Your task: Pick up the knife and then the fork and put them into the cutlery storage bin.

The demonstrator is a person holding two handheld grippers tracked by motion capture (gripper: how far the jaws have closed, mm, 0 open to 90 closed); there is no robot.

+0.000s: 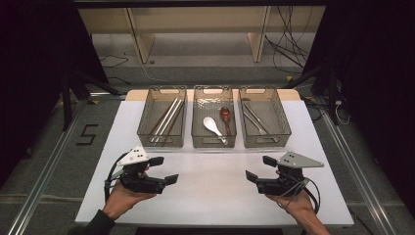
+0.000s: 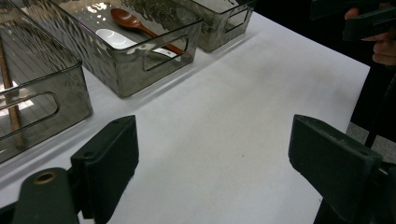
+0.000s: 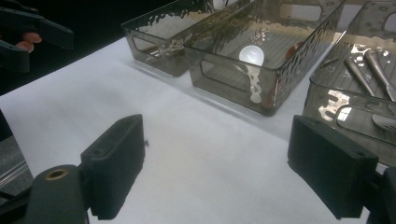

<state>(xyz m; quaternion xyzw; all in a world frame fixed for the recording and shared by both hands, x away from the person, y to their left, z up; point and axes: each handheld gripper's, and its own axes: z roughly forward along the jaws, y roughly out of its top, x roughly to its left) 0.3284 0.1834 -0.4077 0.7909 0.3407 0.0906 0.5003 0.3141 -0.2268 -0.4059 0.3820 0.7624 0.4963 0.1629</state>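
Three smoky clear bins stand in a row at the back of the white table (image 1: 215, 186). The left bin (image 1: 162, 117) holds chopsticks (image 1: 166, 120). In the middle bin (image 1: 214, 117) lie a white spoon (image 1: 213, 126) and a brown wooden spoon (image 1: 225, 117). Metal cutlery (image 1: 255, 119) lies in the right bin (image 1: 264, 117). My left gripper (image 1: 164, 170) is open over the front left of the table, jaws pointing right. My right gripper (image 1: 260, 168) is open at the front right, jaws pointing left. Nothing is between either pair of jaws.
A wooden shelf frame (image 1: 195, 29) and loose cables (image 1: 288, 44) sit on the floor behind the table. Metal rails (image 1: 44, 181) run along both sides. A wide bare stretch of table lies between the grippers and the bins.
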